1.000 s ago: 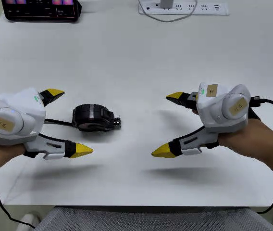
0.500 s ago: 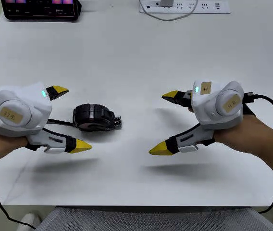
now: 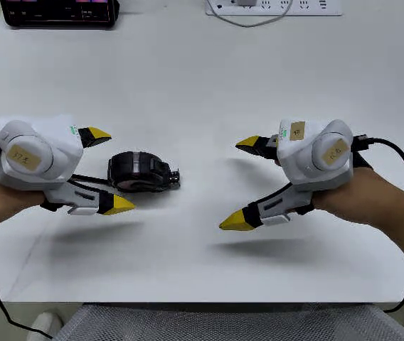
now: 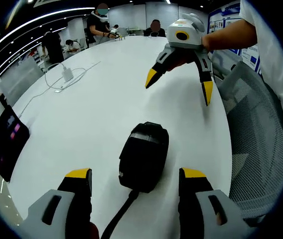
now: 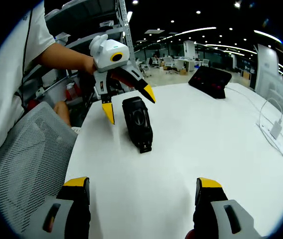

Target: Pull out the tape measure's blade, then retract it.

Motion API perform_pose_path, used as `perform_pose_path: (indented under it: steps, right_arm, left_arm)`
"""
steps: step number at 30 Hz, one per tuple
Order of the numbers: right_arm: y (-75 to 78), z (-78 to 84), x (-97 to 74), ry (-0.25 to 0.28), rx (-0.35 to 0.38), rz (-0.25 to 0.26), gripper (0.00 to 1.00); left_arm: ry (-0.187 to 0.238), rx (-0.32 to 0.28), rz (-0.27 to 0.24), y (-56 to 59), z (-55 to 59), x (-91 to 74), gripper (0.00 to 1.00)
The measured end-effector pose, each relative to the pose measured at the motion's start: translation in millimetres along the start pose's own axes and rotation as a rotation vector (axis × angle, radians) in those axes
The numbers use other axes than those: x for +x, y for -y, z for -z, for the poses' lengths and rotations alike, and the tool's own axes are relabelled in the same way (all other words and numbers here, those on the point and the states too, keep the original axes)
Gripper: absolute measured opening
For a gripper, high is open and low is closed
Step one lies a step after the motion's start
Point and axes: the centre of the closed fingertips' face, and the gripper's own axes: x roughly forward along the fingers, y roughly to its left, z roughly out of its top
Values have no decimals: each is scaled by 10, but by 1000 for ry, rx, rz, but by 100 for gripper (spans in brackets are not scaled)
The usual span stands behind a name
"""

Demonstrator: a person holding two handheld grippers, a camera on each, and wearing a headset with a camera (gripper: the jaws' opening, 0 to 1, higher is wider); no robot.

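the left gripper point(image 3: 112, 169) hangs wide open and empty, the black tape measure point(image 3: 139, 172) lying on the white table point(image 3: 188, 78) just ahead of its jaws, not touched. its blade hook point(image 3: 176, 177) points toward the right gripper point(image 3: 240, 183) — also spread wide, holding nothing, well apart. to do this well, i'd clamp the left squarely on the case first — then pinch the hook with the right and draw straight out.
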Motion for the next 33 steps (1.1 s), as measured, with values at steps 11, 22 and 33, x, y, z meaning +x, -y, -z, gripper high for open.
perform_pose_path:
  steps: [11,22,33]
  right_arm:
    - [-8,21,-27,-1,7,8,86]
    - [4,21,-28,-2,-1,8,85]
    - [-12,28,22,-4,-5,-4,84]
  left_arm:
    - [-26,17,45,32,25,78,49]
    - [-37,42,62,60,30,85,33]
    - [-52,40,59,53,56,72,30]
